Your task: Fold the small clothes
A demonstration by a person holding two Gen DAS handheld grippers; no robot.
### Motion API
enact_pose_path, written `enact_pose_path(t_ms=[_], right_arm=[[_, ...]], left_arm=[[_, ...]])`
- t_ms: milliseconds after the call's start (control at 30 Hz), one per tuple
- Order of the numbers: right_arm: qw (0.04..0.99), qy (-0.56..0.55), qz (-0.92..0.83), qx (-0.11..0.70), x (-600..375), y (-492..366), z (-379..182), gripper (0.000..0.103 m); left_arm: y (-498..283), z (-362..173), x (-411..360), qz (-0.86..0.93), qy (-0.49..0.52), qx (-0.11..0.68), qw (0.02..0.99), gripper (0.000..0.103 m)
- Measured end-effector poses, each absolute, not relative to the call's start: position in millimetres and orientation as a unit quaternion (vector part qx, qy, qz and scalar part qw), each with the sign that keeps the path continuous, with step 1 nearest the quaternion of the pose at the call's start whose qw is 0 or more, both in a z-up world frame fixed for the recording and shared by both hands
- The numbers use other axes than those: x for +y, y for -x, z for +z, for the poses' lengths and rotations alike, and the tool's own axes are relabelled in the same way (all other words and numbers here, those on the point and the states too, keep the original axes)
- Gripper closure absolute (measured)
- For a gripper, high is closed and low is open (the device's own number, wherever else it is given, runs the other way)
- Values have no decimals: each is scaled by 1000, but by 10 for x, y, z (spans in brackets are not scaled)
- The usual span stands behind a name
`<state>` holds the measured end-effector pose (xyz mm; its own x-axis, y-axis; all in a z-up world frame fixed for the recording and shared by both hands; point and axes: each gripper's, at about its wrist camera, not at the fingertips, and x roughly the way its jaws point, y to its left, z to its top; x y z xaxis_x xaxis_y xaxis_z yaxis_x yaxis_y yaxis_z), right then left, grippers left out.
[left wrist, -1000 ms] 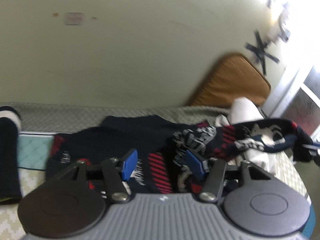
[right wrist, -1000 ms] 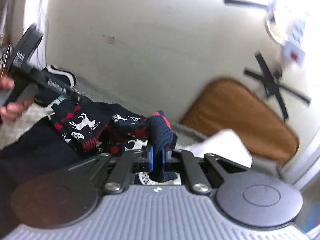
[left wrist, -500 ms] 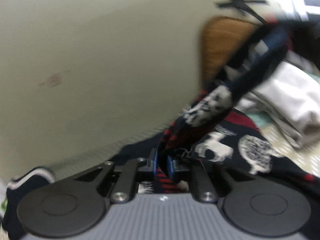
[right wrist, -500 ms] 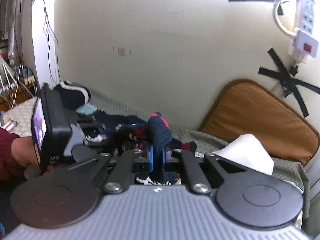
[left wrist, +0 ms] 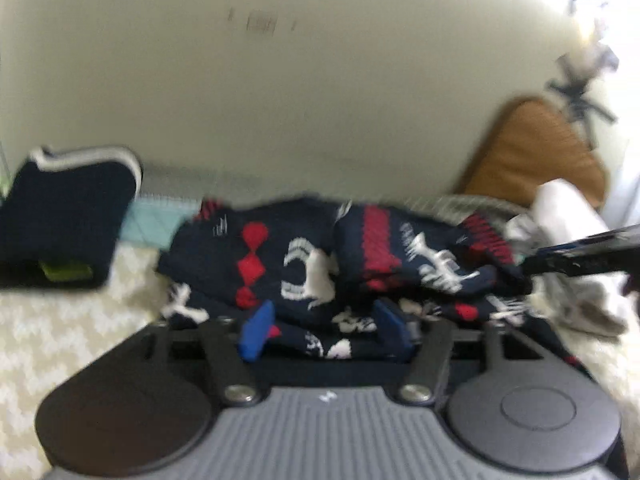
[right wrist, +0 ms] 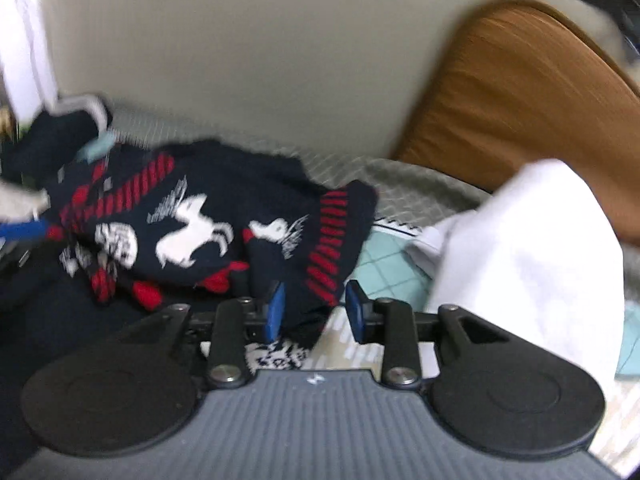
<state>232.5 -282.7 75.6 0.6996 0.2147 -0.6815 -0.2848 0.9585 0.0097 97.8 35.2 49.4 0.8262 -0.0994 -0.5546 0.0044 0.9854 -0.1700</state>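
the left gripper (left wrist: 324, 330) has just been letting its jaws apart, and they stand released with the near fold of the navy patterned sweater (left wrist: 340, 260) lying between them, no pad pressing on it. the right gripper (right wrist: 316, 312) has just been opening as well; its jaws are released, and the sweater's red-striped cuff (right wrist: 332, 248) hangs loosely between them, close to the left pad but not pinched. judging by this, both hands have laid a fold down and are letting go so the cloth can settle without being dragged back.

the sweater lies bunched on the bed (left wrist: 60, 340), one layer doubled over another, so the fold looks roughly made but not smoothed. to the sweater's left sits a dark folded garment with a white edge (left wrist: 68, 208), probably set aside as done. to the sweater's right lies a white cloth (right wrist: 532, 248), touching or nearly touching it, likely waiting its turn. behind that, an orange-brown cushion (right wrist: 520, 112) leans on the wall (left wrist: 300, 100). both views are blurred, so finer creases cannot be read.
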Motion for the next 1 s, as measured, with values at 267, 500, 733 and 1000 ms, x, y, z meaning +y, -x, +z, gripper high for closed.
enact_pose_path(t_ms=[267,500,733,1000], right_arm=[[924,32,176,338,-2764,-2220,816,61],[937,93,63,331,-2656,-2523,642,93],[960,24,49,274,-2733,-2352,798,85],[932,-13,147,331,-2503,-2347,477,89]], left_arm=[[-1459,710,501,-23,121,290,949,37],[-1878,233,343,-24,112,358,927,92],[-1781,159,305,-11,67,324,943,80],[-1782,152,254,-17,50,312,949,68]])
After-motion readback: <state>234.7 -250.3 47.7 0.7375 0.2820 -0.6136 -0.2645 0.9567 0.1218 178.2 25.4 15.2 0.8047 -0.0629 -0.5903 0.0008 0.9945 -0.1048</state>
